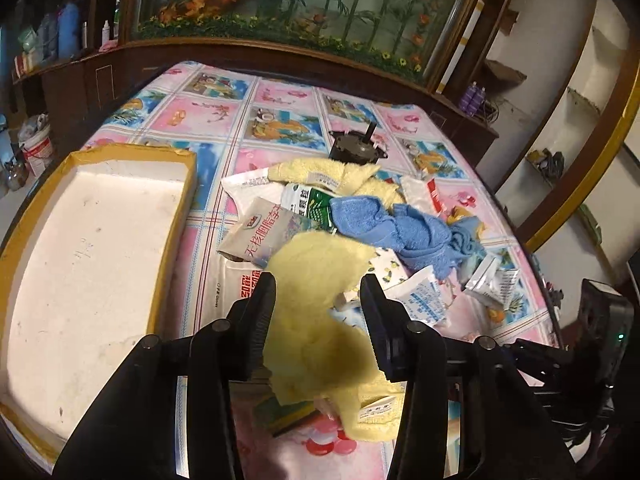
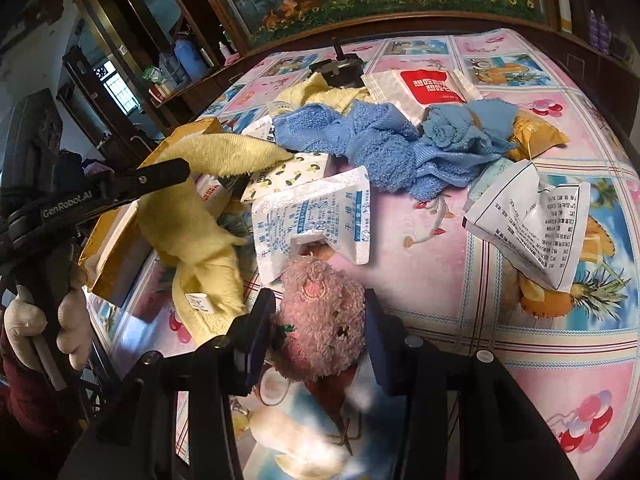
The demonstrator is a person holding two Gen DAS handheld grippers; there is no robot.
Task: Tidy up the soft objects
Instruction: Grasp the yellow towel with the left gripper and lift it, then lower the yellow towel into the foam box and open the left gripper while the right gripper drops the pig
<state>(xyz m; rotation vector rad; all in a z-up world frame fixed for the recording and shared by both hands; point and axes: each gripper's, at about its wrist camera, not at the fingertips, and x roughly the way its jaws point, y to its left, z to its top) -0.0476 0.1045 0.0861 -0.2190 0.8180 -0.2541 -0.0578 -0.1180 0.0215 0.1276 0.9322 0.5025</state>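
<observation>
The pale yellow terry cloth (image 1: 320, 320) hangs draped between the fingers of the left hand-held gripper (image 1: 318, 300), lifted off the heap so it can travel clear of the packets beneath it; the jaws stand narrowed around the fabric, and in the right wrist view a finger crosses the cloth while its labelled corner trails down toward the worktop (image 2: 520, 360). The right hand-held gripper (image 2: 320, 320) is closed partway on a pink fuzzy plush toy (image 2: 324, 320), its pads pressing both sides, held low over the patterned pink oilcloth. The shallow white tray with yellow cardboard walls (image 1: 176, 208) sits empty just left of the pile, probably the place meant for the soft pieces. Further out, a crumpled blue towel (image 1: 404, 232) and a second yellow cloth (image 1: 320, 174) lie tangled among white printed sachets (image 1: 420, 300), which likely have to stay behind. A gloved hand (image 2: 44, 328) grips the left tool's handle
</observation>
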